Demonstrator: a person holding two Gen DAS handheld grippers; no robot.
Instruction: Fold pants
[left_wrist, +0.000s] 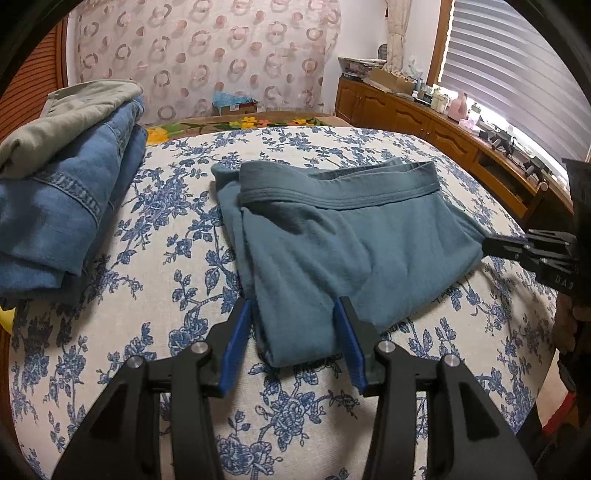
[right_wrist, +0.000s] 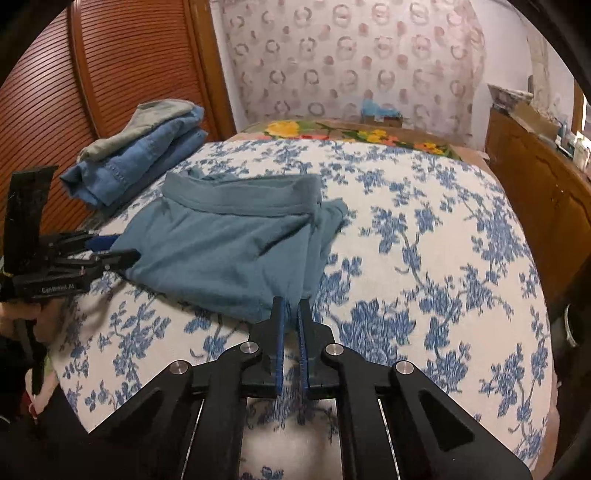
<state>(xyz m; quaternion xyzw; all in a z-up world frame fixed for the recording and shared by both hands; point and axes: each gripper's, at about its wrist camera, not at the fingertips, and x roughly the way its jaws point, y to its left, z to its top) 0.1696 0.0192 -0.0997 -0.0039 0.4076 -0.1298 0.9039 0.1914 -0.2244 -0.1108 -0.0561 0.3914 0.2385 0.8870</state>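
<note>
A pair of teal-blue soft knit pants (left_wrist: 354, 236) lies folded on a bed covered with a white sheet printed in blue flowers (left_wrist: 162, 280), its ribbed waistband on the far side and its folded edge toward the cameras. The left tongs (left_wrist: 293, 314), black with blue pads, stand apart around the near left corner of the pants; the cloth lies between the pads, and the right pad lies against the cloth, but whether they press it cannot be told. The right tongs (right_wrist: 291, 308) have their blue pads drawn almost together on the near right corner of the pants, with a thin edge of cloth pinched between them; in the left wrist view the same tongs (left_wrist: 487, 245) meet the pants' right corner from the side. A hand (right_wrist: 18, 314) shows at the left edge of the right wrist view, under the left tongs' handle. At the far left of the bed sits a stack of folded blue denim jeans (left_wrist: 62, 206) with a grey-green garment (left_wrist: 70, 114) on top, well apart from the pants. A wooden cabinet (left_wrist: 417, 114) runs along the right wall.
</note>
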